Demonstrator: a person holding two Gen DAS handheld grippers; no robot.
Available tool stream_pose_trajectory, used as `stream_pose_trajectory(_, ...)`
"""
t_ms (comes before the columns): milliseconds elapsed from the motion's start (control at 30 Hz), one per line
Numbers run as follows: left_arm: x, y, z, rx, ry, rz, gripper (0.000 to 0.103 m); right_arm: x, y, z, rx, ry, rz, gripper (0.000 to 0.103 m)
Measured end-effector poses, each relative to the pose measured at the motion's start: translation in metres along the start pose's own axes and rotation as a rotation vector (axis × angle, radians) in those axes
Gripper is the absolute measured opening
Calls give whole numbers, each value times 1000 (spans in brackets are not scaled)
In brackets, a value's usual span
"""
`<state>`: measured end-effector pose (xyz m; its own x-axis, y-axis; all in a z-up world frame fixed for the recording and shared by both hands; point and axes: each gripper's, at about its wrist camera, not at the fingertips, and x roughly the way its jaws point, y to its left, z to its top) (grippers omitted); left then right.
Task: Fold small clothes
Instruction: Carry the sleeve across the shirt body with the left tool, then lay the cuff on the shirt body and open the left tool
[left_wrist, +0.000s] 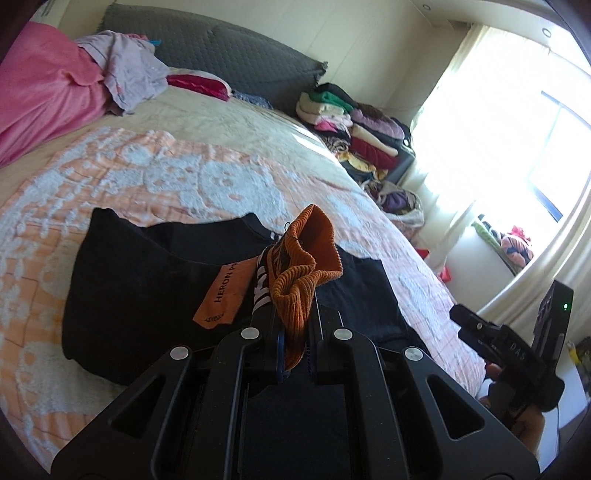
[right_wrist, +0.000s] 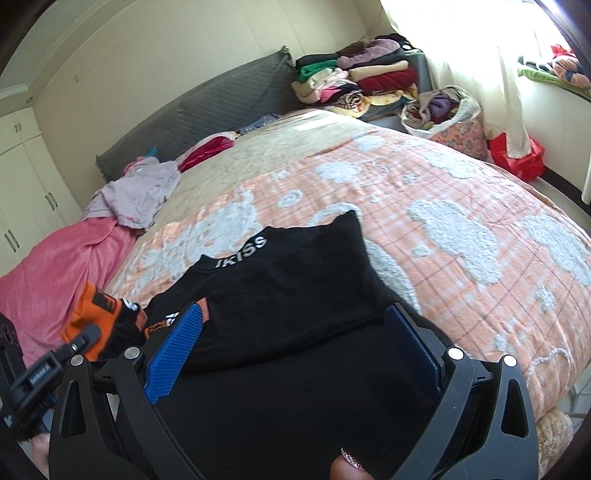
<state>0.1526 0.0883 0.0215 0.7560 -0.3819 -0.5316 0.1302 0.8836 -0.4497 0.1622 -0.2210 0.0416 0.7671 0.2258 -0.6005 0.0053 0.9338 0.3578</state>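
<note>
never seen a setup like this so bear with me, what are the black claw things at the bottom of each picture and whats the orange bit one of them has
No robot here: a person holds a two-finger gripper in each hand, and each gripper carries a wide-angle camera looking along its fingers. One picture comes from the left gripper, the other from the right gripper. Both look over a bed with an orange and white blanket. A black garment lies spread on it. The left gripper is shut on the garment's orange ribbed cuff, lifting that part up. The right gripper stands open with its blue pads apart, the black cloth beneath them. Stacked clothes sit beyond the bed.
</note>
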Motion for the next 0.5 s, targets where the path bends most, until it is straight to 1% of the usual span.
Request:
stream_pose_trajectory(200,21,-11,-13,30,66,-8,3,3,-14,0,25,6,-16,98)
stream_pose_trajectory(300,28,-15,-19,36,94,-15,5,7,-16,-1,30,14,-19,98)
stream_pose_trajectory(367,32,-18,-22,37,114,-25,9,11,-17,-2,32,25,-15,98)
stream_pose_trajectory(433,35,-19,-25,35,132,-40,12,16,-17,-4,31,40,-7,98)
stream_pose_trajectory(500,36,-20,-26,36,142,-49,18,19,-16,-5,30,48,-1,98)
